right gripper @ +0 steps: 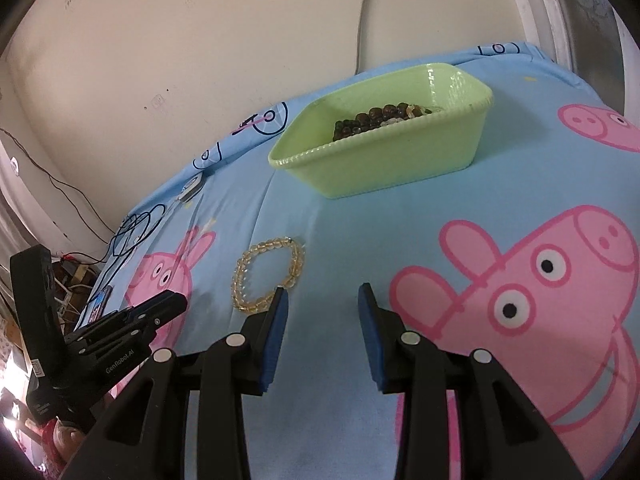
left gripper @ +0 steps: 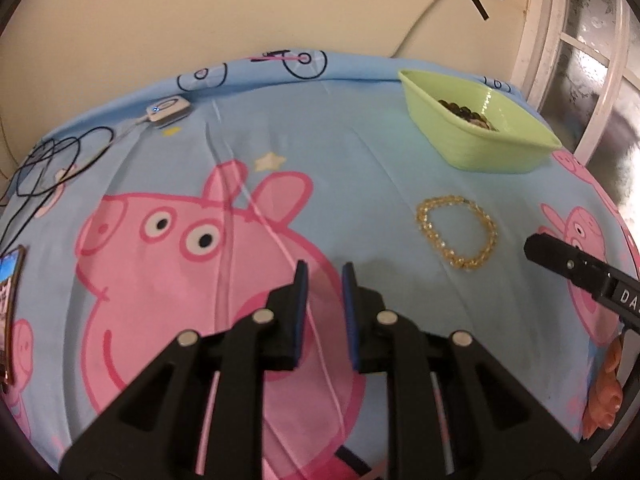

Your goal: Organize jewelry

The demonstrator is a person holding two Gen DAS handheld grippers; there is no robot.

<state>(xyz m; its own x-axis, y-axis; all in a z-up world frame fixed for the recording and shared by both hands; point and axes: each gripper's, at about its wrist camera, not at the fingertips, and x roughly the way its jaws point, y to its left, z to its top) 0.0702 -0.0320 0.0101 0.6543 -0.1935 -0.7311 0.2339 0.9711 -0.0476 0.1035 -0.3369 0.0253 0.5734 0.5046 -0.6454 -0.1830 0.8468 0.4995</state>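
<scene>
Item: yellow bead bracelet [right gripper: 269,274], lying flat. My right gripper [right gripper: 322,300] gapes empty beside it; left gripper [left gripper: 325,276] narrow, empty. I pinch one strand, then lift to green tub [right gripper: 400,160].

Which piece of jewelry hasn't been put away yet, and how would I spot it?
Look at the blue cartoon-pig bedsheet and find the green tub. On the sheet just in front of it lies a yellow bead bracelet. Its beads are pale and clear, unlike the dark beads in the tub.

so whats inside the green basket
The green basket holds dark brown beads with a few clear ones among them. Its near wall hides the rest of its floor.
</scene>
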